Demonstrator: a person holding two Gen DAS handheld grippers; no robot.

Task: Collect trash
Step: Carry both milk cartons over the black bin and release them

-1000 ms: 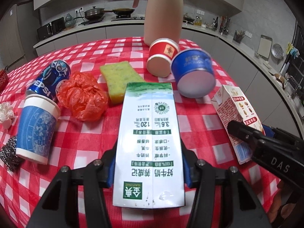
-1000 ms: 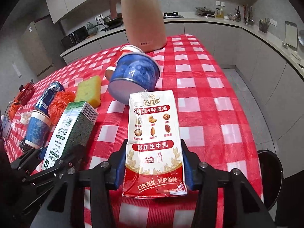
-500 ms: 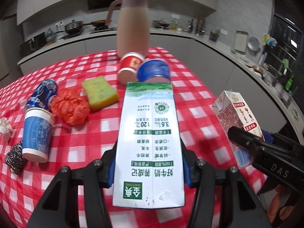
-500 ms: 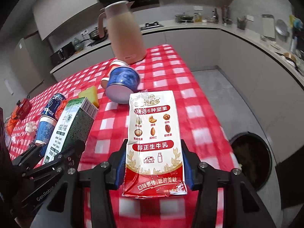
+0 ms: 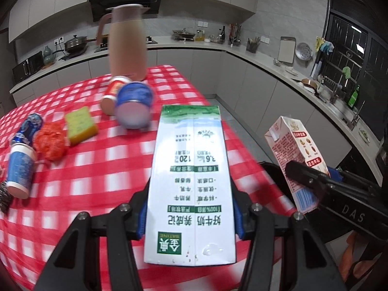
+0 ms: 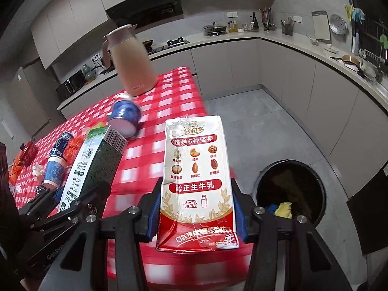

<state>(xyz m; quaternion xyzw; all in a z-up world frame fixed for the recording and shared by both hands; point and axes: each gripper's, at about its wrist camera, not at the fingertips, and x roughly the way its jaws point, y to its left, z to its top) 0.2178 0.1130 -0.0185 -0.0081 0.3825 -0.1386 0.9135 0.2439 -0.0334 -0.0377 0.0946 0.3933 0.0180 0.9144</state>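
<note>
My left gripper (image 5: 190, 220) is shut on a green-and-white milk carton (image 5: 190, 181), held in the air above the red checked table's right part; the carton also shows in the right wrist view (image 6: 93, 162). My right gripper (image 6: 195, 214) is shut on a red-and-white nut milk carton (image 6: 196, 179), seen too in the left wrist view (image 5: 294, 160), held near the table's right edge. A round black trash bin (image 6: 291, 189) stands open on the floor to the right, with yellow and blue trash inside.
On the table (image 5: 97, 169) lie a blue cup on its side (image 5: 133, 106), a red cup (image 5: 112, 92), a yellow sponge (image 5: 81, 125), an orange bag (image 5: 49, 143), a Pepsi can (image 5: 26, 131), an upright blue cup (image 5: 20, 172), steel wool (image 5: 3, 196) and a beige jug (image 5: 127, 42).
Both grippers have lifted and pulled back toward the right with their cartons. The table objects look farther away and the trash bin has come fully into the right wrist view.
</note>
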